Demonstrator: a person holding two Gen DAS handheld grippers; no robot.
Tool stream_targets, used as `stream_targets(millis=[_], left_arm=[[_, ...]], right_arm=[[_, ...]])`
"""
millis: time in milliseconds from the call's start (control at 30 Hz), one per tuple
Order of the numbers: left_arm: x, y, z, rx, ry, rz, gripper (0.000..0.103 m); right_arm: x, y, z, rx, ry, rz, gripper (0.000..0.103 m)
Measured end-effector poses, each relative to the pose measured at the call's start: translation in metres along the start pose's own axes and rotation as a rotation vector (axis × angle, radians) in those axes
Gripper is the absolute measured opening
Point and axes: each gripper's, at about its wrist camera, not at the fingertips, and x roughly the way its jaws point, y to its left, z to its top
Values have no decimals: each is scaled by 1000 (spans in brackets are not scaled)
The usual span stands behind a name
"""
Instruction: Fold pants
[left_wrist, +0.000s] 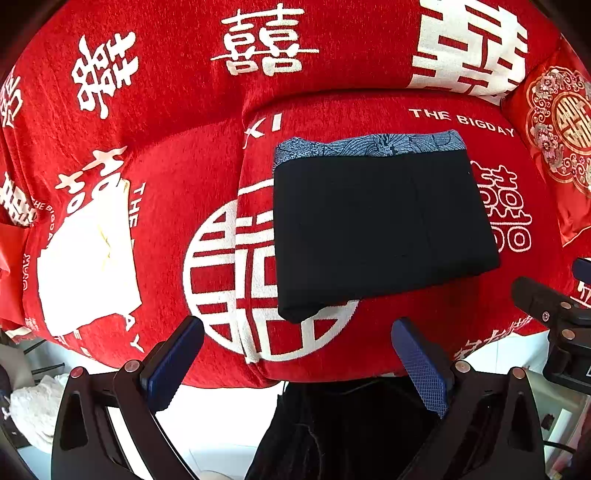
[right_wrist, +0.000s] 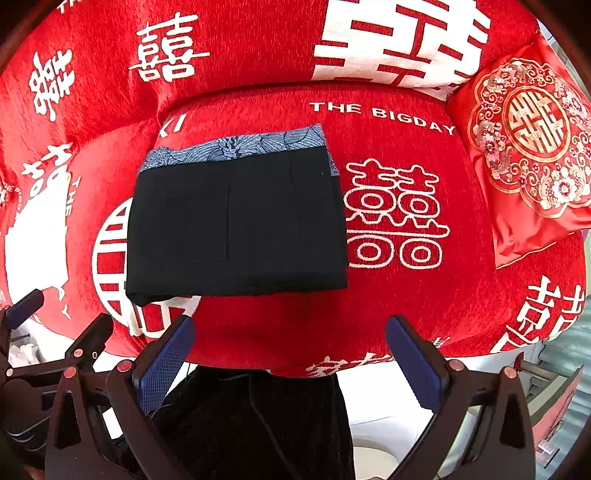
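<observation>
1. Pants (left_wrist: 380, 229): black, lying as a compact folded rectangle on the red sofa seat (left_wrist: 424, 317), with a blue patterned band (left_wrist: 369, 146) showing along the far edge.
2. The fabric looks soft and light, probably limp when lifted; the layered stack would likely slide apart if pinched by one corner, so the near folded edge, taken through all layers, seems the safest hold.
3. The left gripper (left_wrist: 295, 354) hangs short of the near edge, jaws spread wide, holding nothing.
4. The right gripper (right_wrist: 290, 350) sits likewise, spread and empty.
5. An embroidered red cushion (right_wrist: 532, 147) rests well apart on the right.
</observation>
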Motion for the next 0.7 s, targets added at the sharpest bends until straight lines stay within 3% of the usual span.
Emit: stream_targets(millis=[700], left_arm=[[4,0,0,-33,20,-21,102]], right_arm=[[4,1,0,-11,7,-6,103]])
